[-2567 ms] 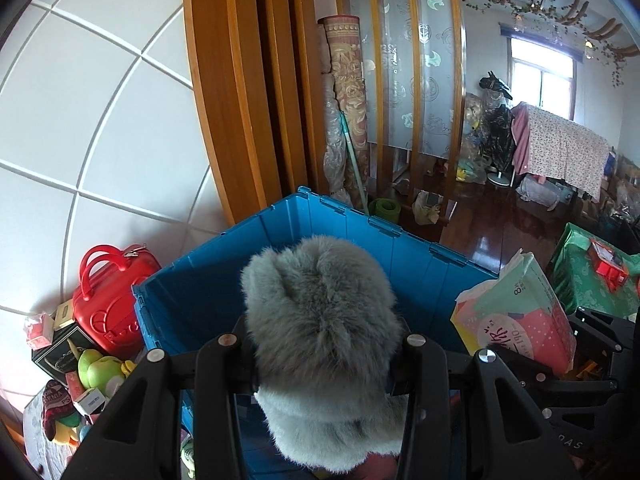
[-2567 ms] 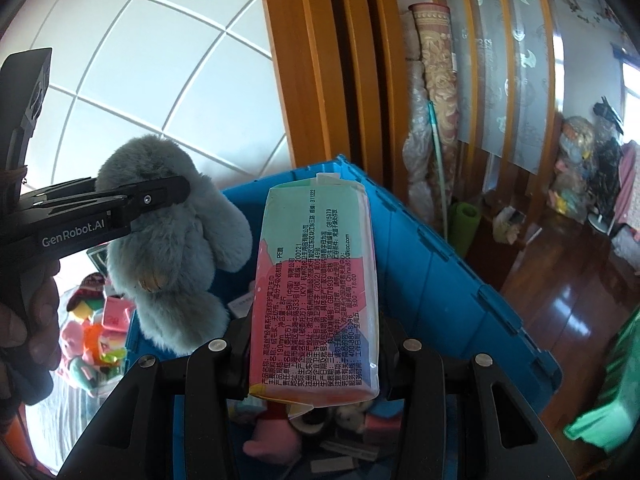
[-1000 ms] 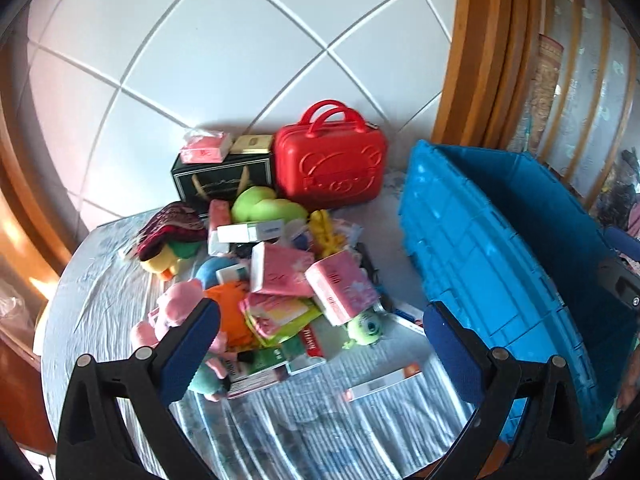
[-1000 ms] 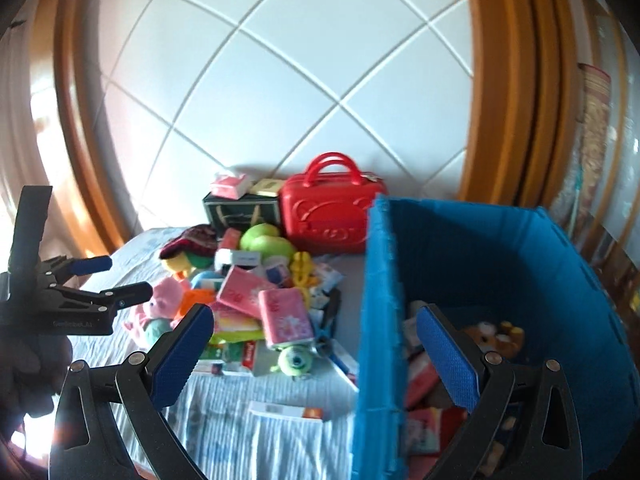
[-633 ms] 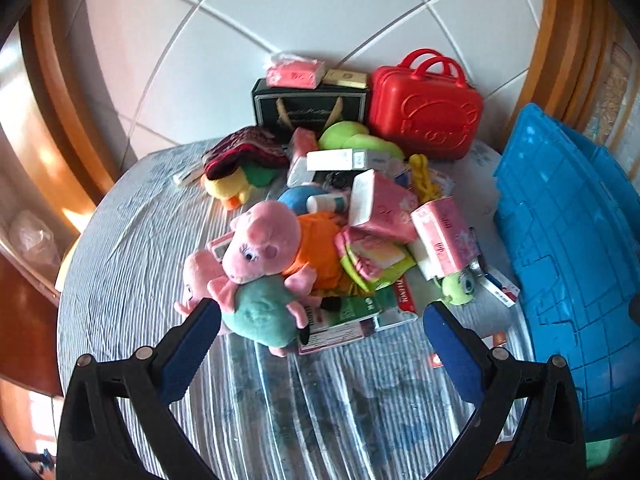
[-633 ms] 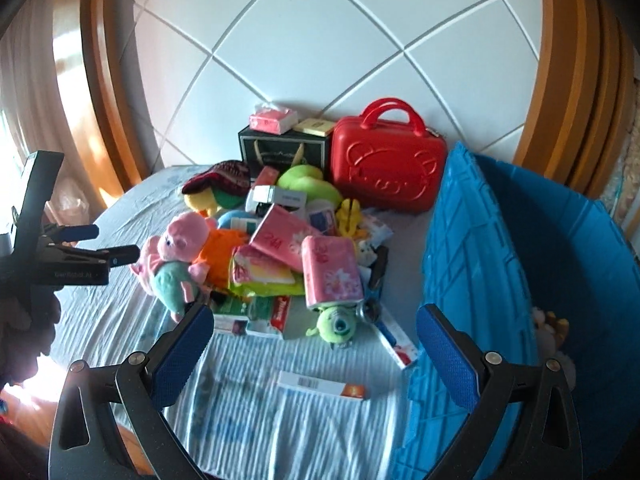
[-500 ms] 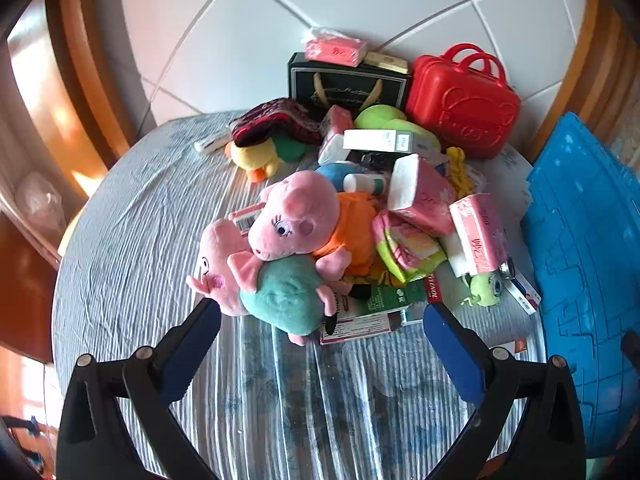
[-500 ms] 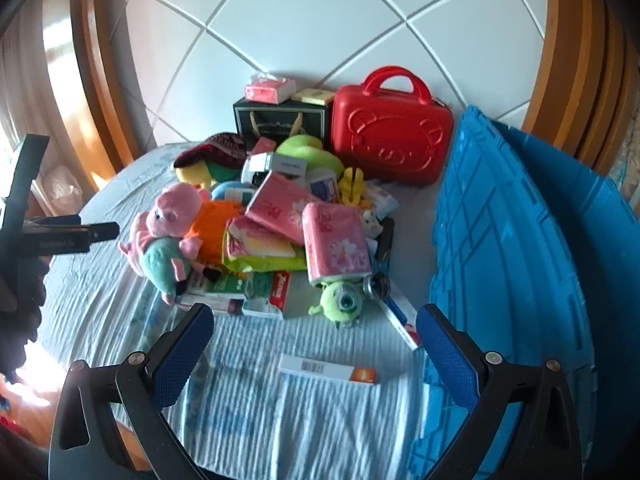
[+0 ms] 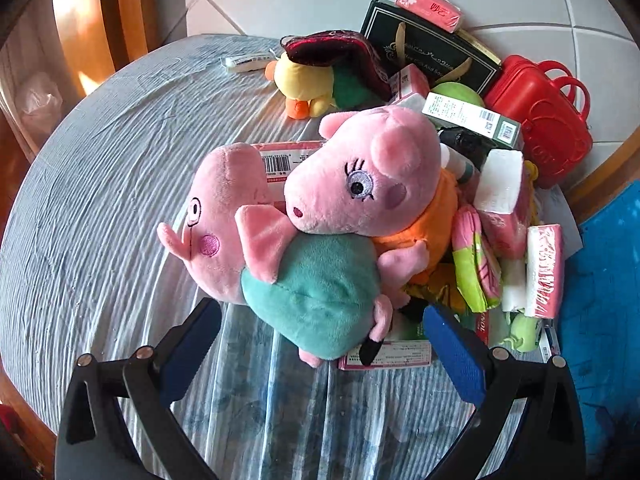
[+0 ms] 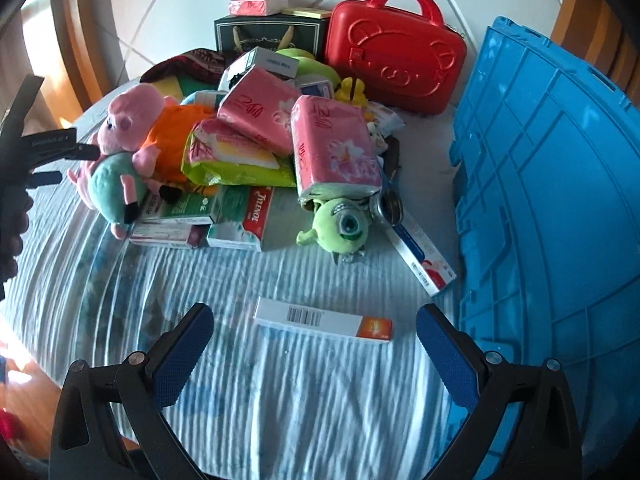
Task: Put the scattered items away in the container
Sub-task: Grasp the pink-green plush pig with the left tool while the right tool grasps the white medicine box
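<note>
My left gripper [image 9: 320, 344] is open and empty, its blue pads just in front of the teal-bodied pig plush [image 9: 316, 300]. A second pig plush in orange [image 9: 372, 188] lies on it. My right gripper [image 10: 312, 344] is open and empty, hovering over a white and orange box [image 10: 324, 319] on the cloth. The blue container [image 10: 560, 200] stands at the right, its side wall facing me. A pile of scattered items sits mid-table: pink tissue packs [image 10: 332, 148], a green one-eyed plush [image 10: 340, 224], medicine boxes [image 10: 240, 216].
A red toy suitcase [image 10: 396, 56] and a black gift bag [image 10: 268, 36] stand at the back by the tiled wall. A yellow duck plush [image 9: 308, 80] and dark cap [image 9: 340, 52] lie behind the pigs. The round table's edge [image 9: 24, 360] curves at left.
Both grippers have let go of the grey plush and the tissue pack, swung from the container to the table and come down close to the pile. Both are open.
</note>
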A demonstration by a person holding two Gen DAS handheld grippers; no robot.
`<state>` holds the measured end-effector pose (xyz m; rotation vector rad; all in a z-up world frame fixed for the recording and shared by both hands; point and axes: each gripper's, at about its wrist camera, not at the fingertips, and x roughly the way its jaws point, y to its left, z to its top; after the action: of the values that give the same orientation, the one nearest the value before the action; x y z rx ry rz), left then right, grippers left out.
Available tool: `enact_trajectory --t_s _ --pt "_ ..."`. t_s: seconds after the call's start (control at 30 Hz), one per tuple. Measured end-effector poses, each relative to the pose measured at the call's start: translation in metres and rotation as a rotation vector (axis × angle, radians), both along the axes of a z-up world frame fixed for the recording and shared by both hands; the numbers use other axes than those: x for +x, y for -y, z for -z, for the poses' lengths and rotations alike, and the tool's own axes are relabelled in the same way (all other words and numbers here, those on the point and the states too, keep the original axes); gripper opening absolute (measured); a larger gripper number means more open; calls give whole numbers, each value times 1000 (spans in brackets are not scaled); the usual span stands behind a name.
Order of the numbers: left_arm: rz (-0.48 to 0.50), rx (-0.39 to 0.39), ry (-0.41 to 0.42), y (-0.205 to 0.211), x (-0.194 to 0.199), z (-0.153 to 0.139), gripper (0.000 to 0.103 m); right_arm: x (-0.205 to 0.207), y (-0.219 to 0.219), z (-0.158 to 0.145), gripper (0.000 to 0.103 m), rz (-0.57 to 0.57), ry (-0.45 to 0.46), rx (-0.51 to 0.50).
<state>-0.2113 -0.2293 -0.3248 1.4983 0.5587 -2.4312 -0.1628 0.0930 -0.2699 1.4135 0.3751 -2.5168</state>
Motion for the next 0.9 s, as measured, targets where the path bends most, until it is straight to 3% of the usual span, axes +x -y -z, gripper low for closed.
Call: enact_trajectory --t_s 0.13,0.27,0.43,0.63,0.8,0.83,0.9 --pt "-25 21 44 6 -13 27 103 -5 4 28 103 -31 14 58" --pt "-68 92 86 13 -21 52 103 -13 6 62 103 -55 46 131" --pt "-132 119 85 21 -30 67 103 -26 8 93 103 -58 71 190" --pt "-173 101 113 31 -47 77 103 -42 14 116 102 -79 105 229" --pt "-119 72 118 36 -53 79 103 -50 16 128 102 -101 130 258" --pt "-105 72 112 37 -52 79 103 -51 16 129 99 -105 137 256" --pt "-69 61 94 37 -47 76 98 -52 18 130 79 -117 158 247"
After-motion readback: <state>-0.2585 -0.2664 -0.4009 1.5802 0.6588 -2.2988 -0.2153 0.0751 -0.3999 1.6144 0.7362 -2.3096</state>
